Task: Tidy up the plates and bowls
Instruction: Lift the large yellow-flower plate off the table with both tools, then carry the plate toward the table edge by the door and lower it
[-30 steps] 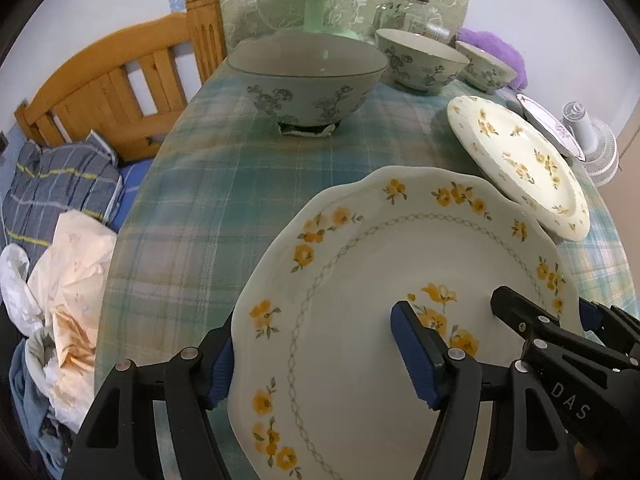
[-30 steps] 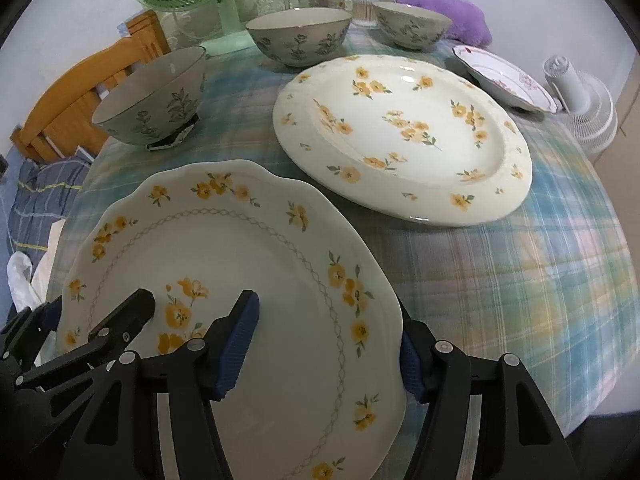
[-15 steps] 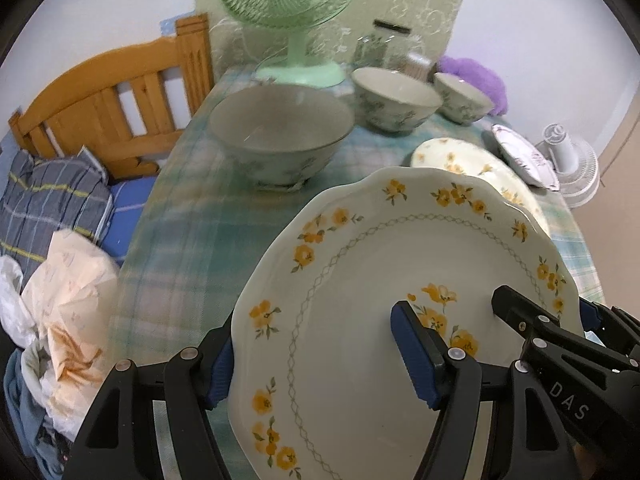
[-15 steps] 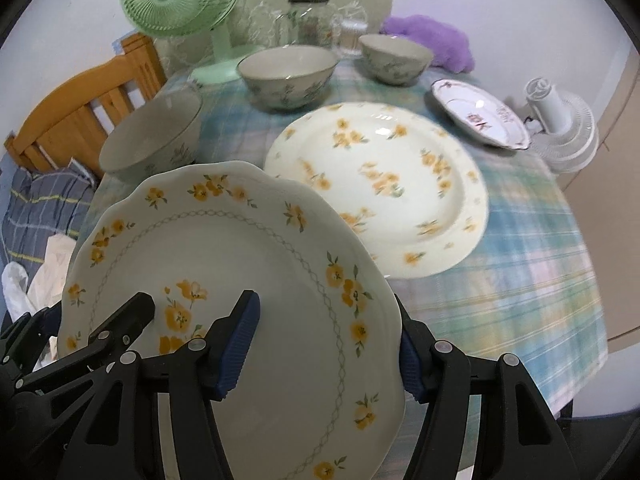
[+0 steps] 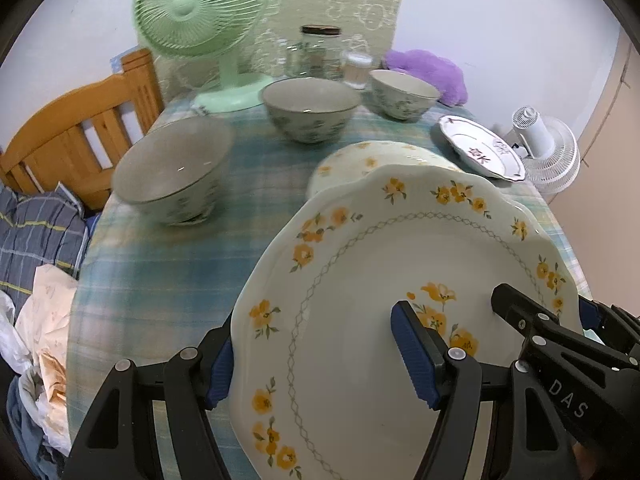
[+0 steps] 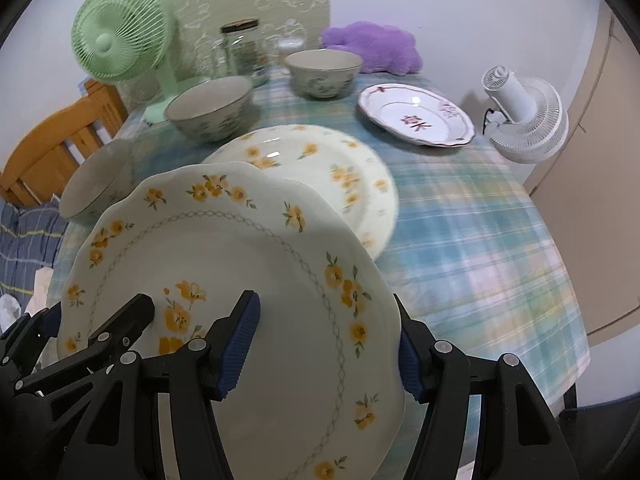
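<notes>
The scalloped plate (image 5: 400, 300) looked stiff, smooth and breakable; the left gripper (image 5: 320, 368) and right gripper (image 6: 324, 352) each clamped an opposite rim.

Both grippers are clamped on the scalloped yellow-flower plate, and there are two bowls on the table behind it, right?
Not quite: three bowls, not two, as the left wrist view shows: near bowl, middle bowl, far bowl. The left gripper and right gripper do both clamp the scalloped plate.
</notes>
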